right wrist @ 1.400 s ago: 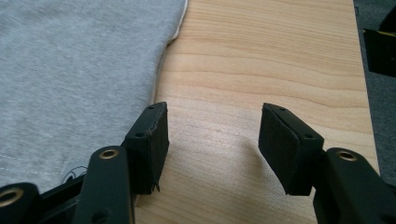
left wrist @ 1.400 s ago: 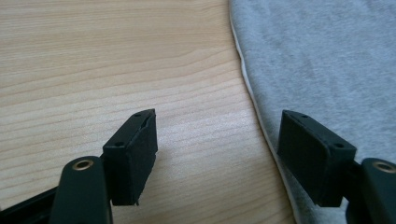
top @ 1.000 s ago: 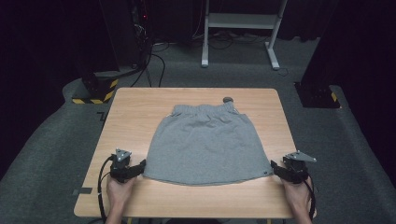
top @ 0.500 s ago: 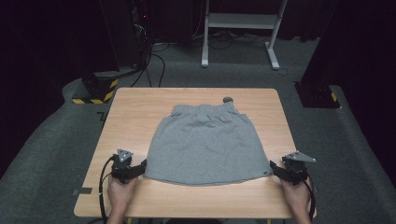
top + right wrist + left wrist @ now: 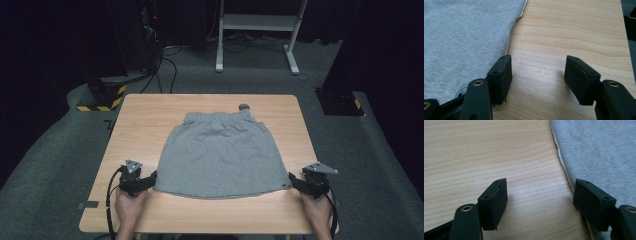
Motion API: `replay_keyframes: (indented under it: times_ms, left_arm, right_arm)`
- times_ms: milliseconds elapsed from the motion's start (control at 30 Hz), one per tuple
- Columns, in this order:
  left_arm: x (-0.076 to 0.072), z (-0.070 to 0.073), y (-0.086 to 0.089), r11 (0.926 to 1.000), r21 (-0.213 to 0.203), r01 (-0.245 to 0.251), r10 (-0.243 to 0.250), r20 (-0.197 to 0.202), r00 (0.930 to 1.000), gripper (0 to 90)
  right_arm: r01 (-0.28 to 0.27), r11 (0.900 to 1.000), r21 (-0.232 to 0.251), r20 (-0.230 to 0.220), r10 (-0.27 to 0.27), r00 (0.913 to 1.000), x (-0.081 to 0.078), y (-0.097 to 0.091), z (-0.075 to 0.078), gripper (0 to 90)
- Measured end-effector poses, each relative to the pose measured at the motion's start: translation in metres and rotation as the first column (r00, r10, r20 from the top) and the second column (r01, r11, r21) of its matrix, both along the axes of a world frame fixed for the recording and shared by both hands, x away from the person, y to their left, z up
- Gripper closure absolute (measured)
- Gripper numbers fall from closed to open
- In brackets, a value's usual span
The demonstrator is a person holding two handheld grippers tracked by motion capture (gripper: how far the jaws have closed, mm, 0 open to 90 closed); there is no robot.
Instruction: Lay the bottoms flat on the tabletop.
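A grey skirt (image 5: 220,152) lies flat on the wooden table (image 5: 145,120), waistband at the far side, hem toward the person. My left gripper (image 5: 150,178) rests at the hem's left corner, open, its jaws wide apart over bare wood. In the left gripper view the skirt's side edge (image 5: 599,152) runs just inside the right jaw. My right gripper (image 5: 294,181) sits at the hem's right corner, open too. In the right gripper view the skirt (image 5: 466,37) reaches the left jaw, and bare wood (image 5: 571,32) lies between the jaws.
A small dark round object (image 5: 244,106) lies on the table just beyond the waistband. Grey carpet surrounds the table. A white desk frame (image 5: 257,30) stands behind, with yellow-black striped bases (image 5: 100,97) at the left and a dark base (image 5: 340,102) at the right.
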State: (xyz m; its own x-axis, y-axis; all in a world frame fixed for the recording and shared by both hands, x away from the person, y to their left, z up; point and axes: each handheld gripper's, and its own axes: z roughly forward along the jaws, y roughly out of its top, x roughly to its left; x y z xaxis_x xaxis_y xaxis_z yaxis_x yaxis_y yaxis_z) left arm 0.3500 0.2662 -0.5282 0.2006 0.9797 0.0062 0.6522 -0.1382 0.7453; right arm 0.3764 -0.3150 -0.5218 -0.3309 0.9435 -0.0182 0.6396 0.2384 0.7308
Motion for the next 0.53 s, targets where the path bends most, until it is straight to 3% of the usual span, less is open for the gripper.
replay_keyframes:
  times_ms: [533]
  left_arm:
    - [0.0001,0.0000,0.0003,1.0000,-0.004,-0.001,0.001,0.000,1.0000,28.6]
  right_arm:
    - [0.003,1.0000,0.009,-0.003,-0.003,1.0000,0.0003,-0.0006,0.0000,39.2]
